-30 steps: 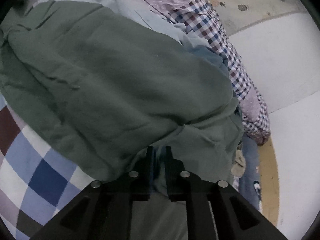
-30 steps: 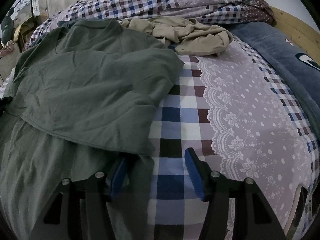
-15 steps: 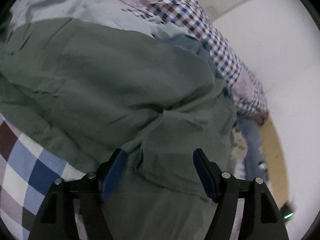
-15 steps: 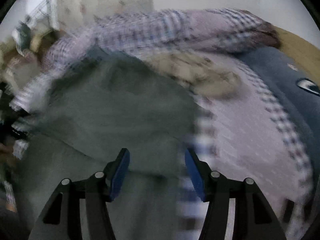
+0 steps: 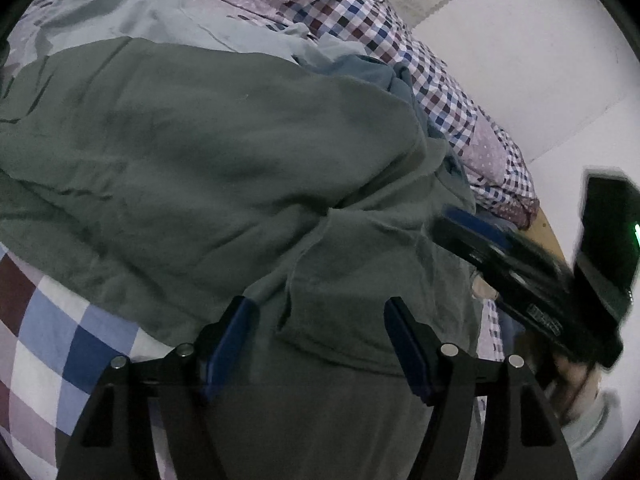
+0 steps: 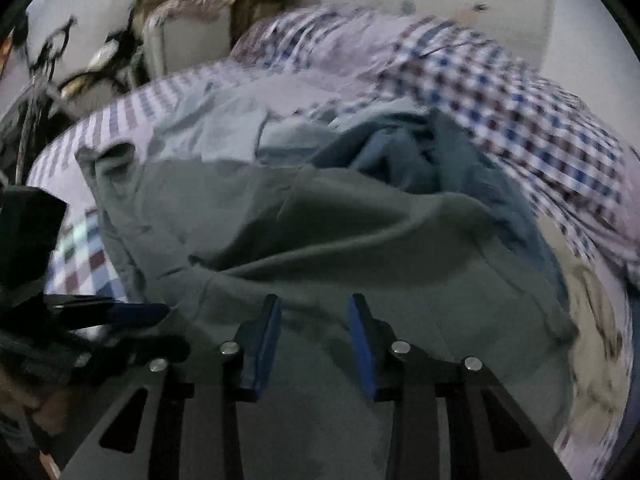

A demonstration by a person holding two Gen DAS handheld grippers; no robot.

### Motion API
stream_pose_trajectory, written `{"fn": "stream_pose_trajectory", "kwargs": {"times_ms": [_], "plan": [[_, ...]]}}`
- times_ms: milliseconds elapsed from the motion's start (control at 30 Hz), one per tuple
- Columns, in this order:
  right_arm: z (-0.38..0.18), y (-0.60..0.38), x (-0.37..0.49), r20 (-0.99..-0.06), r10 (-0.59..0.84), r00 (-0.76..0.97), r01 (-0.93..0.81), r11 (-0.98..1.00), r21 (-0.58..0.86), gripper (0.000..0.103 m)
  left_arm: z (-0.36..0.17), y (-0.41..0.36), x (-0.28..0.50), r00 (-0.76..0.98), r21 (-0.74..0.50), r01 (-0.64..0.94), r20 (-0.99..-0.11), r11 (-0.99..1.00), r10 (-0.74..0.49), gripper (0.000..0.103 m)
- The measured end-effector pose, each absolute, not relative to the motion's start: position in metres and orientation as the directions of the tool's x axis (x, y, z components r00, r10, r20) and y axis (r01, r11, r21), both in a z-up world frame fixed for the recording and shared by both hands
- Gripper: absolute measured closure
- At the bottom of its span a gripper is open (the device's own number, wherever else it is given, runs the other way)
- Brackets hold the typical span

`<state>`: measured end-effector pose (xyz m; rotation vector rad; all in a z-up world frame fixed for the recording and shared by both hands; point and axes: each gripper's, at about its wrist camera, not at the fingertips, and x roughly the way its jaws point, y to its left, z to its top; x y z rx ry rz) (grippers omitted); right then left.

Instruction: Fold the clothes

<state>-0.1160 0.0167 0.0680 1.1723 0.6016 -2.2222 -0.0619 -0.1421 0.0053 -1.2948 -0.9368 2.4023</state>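
Note:
A dark green garment (image 5: 224, 160) lies partly folded on the checked bedspread (image 5: 52, 332); it fills the right wrist view too (image 6: 360, 240). My left gripper (image 5: 320, 312) stands open low over a fold of the green cloth, with nothing between its blue pads. My right gripper (image 6: 314, 312) is open above the same garment, close to its surface. In the left wrist view the right gripper (image 5: 520, 264) reaches in from the right, held by a hand (image 5: 576, 384). The left gripper's blue pad (image 6: 136, 312) shows at the left of the right wrist view.
A pale blue garment (image 5: 152, 16) and a darker blue one (image 6: 400, 152) lie behind the green one. A checked quilt (image 5: 440, 80) is bunched along the white wall (image 5: 540, 60). A beige garment (image 6: 592, 320) lies at the right. Cluttered furniture (image 6: 160, 20) stands beyond the bed.
My left gripper has opened and let go of the green cloth. The right gripper swung quickly leftwards from the bedspread side and now hovers over the green garment, near the left gripper.

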Motion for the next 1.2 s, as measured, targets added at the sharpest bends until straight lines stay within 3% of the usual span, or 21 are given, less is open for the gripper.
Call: {"fn": "stream_pose_trajectory", "kwargs": {"times_ms": [133, 200, 333, 467, 533, 567, 600, 667, 733, 800, 967, 1100, 1200], "plan": [[0.052, 0.003, -0.125, -0.892, -0.238, -0.385, 0.716, -0.687, -0.125, 0.069, 0.005, -0.141, -0.063, -0.562, -0.632, 0.090, -0.670, -0.770, 0.485, 0.030], [0.053, 0.001, -0.124, -0.895, -0.255, -0.366, 0.739, -0.664, -0.113, 0.099, 0.004, -0.143, -0.062, -0.562, -0.639, 0.101, -0.669, -0.763, 0.486, 0.030], [0.072, 0.007, -0.113, -0.842, -0.273, -0.465, 0.724, -0.664, -0.185, 0.100, 0.004, -0.145, -0.062, -0.565, -0.657, 0.112, -0.660, -0.746, 0.496, 0.030], [0.101, 0.026, -0.104, -0.694, -0.308, -0.651, 0.610, -0.756, -0.238, 0.098, 0.006, -0.139, -0.063, -0.568, -0.650, 0.100, -0.659, -0.753, 0.494, 0.030], [0.098, 0.028, -0.109, -0.709, -0.305, -0.635, 0.605, -0.767, -0.213, 0.097, 0.008, -0.134, -0.062, -0.569, -0.641, 0.094, -0.663, -0.762, 0.487, 0.030], [0.093, 0.025, -0.112, -0.729, -0.278, -0.626, 0.603, -0.765, -0.226, 0.088, 0.008, -0.136, -0.060, -0.569, -0.637, 0.092, -0.664, -0.765, 0.484, 0.030], [0.085, 0.021, -0.116, -0.744, -0.229, -0.628, 0.591, -0.763, -0.263, 0.070, 0.009, -0.138, -0.058, -0.570, -0.634, 0.092, -0.666, -0.768, 0.482, 0.030], [0.074, 0.015, -0.121, -0.752, -0.130, -0.646, 0.554, -0.757, -0.345, 0.048, 0.010, -0.138, -0.057, -0.573, -0.634, 0.095, -0.665, -0.767, 0.479, 0.030], [0.075, 0.019, -0.119, -0.726, -0.095, -0.681, 0.509, -0.774, -0.376, 0.043, 0.010, -0.142, -0.056, -0.578, -0.651, 0.109, -0.657, -0.752, 0.485, 0.030], [0.086, 0.027, -0.114, -0.680, -0.113, -0.724, 0.463, -0.811, -0.358, 0.027, 0.011, -0.147, -0.056, -0.588, -0.678, 0.128, -0.640, -0.724, 0.495, 0.030], [0.106, 0.043, -0.099, -0.644, -0.180, -0.744, 0.438, -0.858, -0.267, 0.024, 0.019, -0.157, -0.053, -0.647, -0.740, 0.123, -0.565, -0.662, 0.512, 0.033], [0.110, 0.065, -0.067, -0.664, -0.207, -0.719, 0.441, -0.874, -0.204, 0.024, 0.028, -0.151, -0.057, -0.645, -0.712, 0.078, -0.570, -0.698, 0.509, 0.044], [0.109, 0.103, -0.033, -0.674, -0.184, -0.715, 0.402, -0.898, -0.181, 0.024, 0.035, -0.141, -0.058, -0.649, -0.691, 0.042, -0.568, -0.721, 0.506, 0.046]]}}
